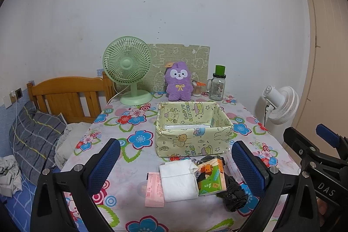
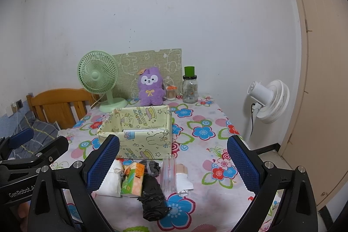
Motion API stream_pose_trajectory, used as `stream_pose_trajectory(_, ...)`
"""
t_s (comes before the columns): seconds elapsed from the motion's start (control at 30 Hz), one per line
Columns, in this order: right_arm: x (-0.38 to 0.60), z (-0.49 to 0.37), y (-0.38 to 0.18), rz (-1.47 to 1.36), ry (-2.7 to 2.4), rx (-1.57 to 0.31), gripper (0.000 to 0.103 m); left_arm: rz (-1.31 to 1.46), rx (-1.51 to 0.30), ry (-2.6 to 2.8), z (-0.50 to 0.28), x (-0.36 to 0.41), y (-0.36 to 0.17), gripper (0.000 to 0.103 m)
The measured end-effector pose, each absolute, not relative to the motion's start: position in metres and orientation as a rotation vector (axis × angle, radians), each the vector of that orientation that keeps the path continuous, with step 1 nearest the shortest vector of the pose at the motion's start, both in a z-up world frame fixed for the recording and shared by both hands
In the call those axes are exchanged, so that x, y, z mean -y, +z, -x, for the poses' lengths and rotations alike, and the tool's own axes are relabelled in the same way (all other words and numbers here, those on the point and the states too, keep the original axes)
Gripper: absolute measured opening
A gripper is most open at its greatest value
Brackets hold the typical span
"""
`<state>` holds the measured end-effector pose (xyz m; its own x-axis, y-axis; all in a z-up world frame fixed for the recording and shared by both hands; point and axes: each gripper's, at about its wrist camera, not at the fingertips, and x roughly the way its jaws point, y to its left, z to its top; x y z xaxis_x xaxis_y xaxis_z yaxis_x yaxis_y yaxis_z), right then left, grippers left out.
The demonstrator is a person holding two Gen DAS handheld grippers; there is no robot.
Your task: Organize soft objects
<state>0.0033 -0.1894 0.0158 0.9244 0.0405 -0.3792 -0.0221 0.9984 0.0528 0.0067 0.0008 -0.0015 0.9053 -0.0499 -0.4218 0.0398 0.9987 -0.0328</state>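
Observation:
A yellow cartoon-print box [image 1: 193, 136] [image 2: 139, 136] stands mid-table with a white pack lying inside. In front of it lie a white tissue pack [image 1: 178, 182] [image 2: 112, 181], a green-orange tissue pack [image 1: 212, 177] [image 2: 132, 179], a pink packet [image 1: 154, 189], a black plastic bag [image 1: 233, 192] [image 2: 153, 199], a clear sleeve [image 2: 168, 175] and a white item [image 2: 183, 181]. My left gripper [image 1: 177, 169] is open above them. My right gripper [image 2: 174, 164] is open above them too. A purple plush [image 1: 178, 84] [image 2: 150, 86] sits at the back.
A green desk fan [image 1: 128, 69] [image 2: 99, 77], a glass jar with green lid [image 1: 218, 85] [image 2: 189, 86] and a cotton-swab cup [image 1: 196, 89] stand at the table's back. A white floor fan [image 1: 280, 104] [image 2: 269, 101] stands right. A bed with a pillow [image 1: 34, 136] lies left.

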Motion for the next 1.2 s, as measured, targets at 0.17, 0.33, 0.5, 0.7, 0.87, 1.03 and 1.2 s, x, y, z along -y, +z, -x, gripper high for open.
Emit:
stream_pose_trajectory(0.17, 0.1899, -0.0021, 0.0159, -0.048, 0.029, -0.391, 0.100, 0.023, -0.434, -0.041, -0.0060, -0.0011, -0.0019, 0.103)
stream_pose_trajectory(0.33, 0.1900, -0.0007, 0.0163, -0.045, 0.030, -0.395, 0.100, 0.020, -0.432, -0.037, -0.0062, -0.0022, -0.0026, 0.103)
stream_pose_trajectory(0.5, 0.1896, -0.0004, 0.0167, -0.040, 0.027, -0.400, 0.100, 0.020, -0.433, -0.034, -0.0060, -0.0034, -0.0032, 0.103)
stream_pose_trajectory(0.7, 0.1884, -0.0008, 0.0177, -0.041, 0.038, -0.401, 0.100, 0.020, -0.434, -0.035, -0.0060, -0.0036, -0.0032, 0.103)
stream_pose_trajectory(0.87, 0.1883, -0.0012, 0.0176, -0.043, 0.043, -0.403, 0.100, 0.018, -0.433, -0.033, -0.0056, -0.0038, -0.0032, 0.103)
stream_pose_trajectory(1.03, 0.1874, -0.0025, 0.0170, -0.049, 0.048, -0.409, 0.100, 0.021, -0.439, -0.029, -0.0057, -0.0052, -0.0051, 0.103)
stream_pose_trajectory(1.2, 0.1883, -0.0021, 0.0178, -0.054, 0.052, -0.404, 0.100, 0.019, -0.441, -0.026, -0.0068, -0.0039, -0.0058, 0.103)
